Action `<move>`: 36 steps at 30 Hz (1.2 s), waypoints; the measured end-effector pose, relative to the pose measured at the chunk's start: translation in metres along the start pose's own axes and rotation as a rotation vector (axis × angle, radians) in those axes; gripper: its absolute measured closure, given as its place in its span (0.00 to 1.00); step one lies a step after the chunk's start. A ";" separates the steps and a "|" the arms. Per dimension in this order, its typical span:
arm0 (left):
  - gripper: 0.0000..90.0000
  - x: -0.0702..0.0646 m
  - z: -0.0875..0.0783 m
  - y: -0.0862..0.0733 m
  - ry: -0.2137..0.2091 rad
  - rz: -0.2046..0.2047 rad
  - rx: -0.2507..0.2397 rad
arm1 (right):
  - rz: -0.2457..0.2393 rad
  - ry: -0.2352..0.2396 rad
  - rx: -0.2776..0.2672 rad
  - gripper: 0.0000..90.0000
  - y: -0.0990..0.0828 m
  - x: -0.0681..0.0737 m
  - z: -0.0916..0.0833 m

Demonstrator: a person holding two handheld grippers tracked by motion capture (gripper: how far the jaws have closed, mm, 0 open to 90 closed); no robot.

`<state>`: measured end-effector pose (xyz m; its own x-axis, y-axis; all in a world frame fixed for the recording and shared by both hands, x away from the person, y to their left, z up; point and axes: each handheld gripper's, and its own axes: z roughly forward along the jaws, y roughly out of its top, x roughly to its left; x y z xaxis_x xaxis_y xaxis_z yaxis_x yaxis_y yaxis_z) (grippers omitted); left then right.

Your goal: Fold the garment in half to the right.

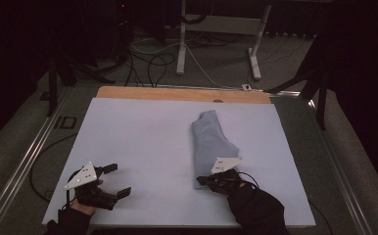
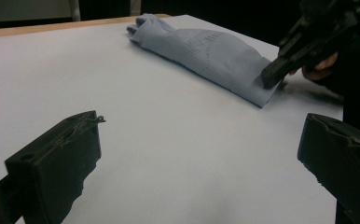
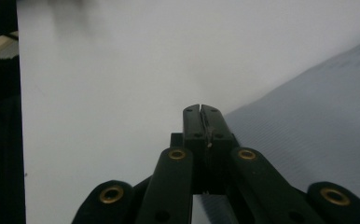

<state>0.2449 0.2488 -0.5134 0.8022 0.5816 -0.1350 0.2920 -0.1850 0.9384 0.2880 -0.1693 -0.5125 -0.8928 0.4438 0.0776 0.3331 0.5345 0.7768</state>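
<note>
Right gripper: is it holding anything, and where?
The right gripper is shut at the near corner of the folded light-blue garment; whether fabric is pinched cannot be told.

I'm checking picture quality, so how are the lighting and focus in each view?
High view: dim, surroundings nearly black, folded cloth legible. Left gripper view: sharp on the cloth, with the near jaws soft. Right gripper view: the right gripper is crisp, and the table beyond is pale and blurred.

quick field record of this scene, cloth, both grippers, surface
cloth: folded light blue garment, lying lengthwise right of the table's middle
right gripper: jaws shut, at the garment's near left corner; whether fabric is pinched cannot be told
left gripper: jaws open, nothing between them, near the front left of the table, apart from the garment
surface: pale sheet over a wooden tabletop
</note>
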 end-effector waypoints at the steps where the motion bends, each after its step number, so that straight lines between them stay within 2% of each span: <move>1: 0.00 0.000 0.000 0.000 0.001 0.004 0.001 | -0.009 -0.007 -0.018 1.00 0.002 -0.001 -0.004; 2: 0.00 0.001 -0.001 0.000 0.003 0.004 0.001 | -0.002 -0.012 -0.042 0.97 0.004 -0.001 -0.009; 3: 0.00 0.001 -0.001 0.001 0.004 0.005 -0.003 | -0.004 -0.025 -0.067 0.77 0.006 -0.003 -0.015; 5: 0.00 0.001 -0.002 0.001 0.005 0.009 -0.001 | 0.001 -0.035 -0.081 0.60 0.007 -0.005 -0.020; 6: 0.00 0.001 -0.002 0.001 0.005 0.009 -0.001 | 0.001 -0.035 -0.081 0.60 0.007 -0.005 -0.020; 7: 0.00 0.001 -0.002 0.001 0.009 0.010 0.000 | 0.015 -0.035 -0.089 0.47 0.006 -0.008 -0.023; 14: 0.00 0.001 -0.002 0.001 0.004 0.009 0.006 | 0.038 -0.043 -0.107 0.16 0.006 -0.011 -0.024; 16: 0.00 0.002 -0.002 0.001 0.003 0.012 0.013 | 0.042 -0.026 -0.108 0.10 0.006 -0.013 -0.024; 23: 0.00 0.004 -0.005 0.001 0.006 0.007 0.011 | 0.078 -0.029 -0.160 0.10 0.004 -0.020 -0.031; 24: 0.00 0.005 -0.006 0.001 0.008 0.007 0.010 | 0.077 -0.049 -0.178 0.10 0.003 -0.022 -0.034; 28: 0.00 0.006 -0.008 0.002 0.012 0.008 0.007 | 0.080 -0.073 -0.194 0.10 0.000 -0.026 -0.040; 33: 0.00 0.007 -0.010 0.001 0.017 0.009 0.009 | 0.077 -0.095 -0.198 0.10 -0.006 -0.031 -0.049; 36: 0.00 0.008 -0.012 0.001 0.020 0.010 0.012 | 0.097 -0.131 -0.202 0.10 -0.014 -0.034 -0.059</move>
<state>0.2453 0.2626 -0.5101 0.7946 0.5953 -0.1191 0.2905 -0.2005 0.9356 0.2960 -0.2339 -0.4893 -0.8082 0.5826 0.0860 0.3359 0.3361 0.8799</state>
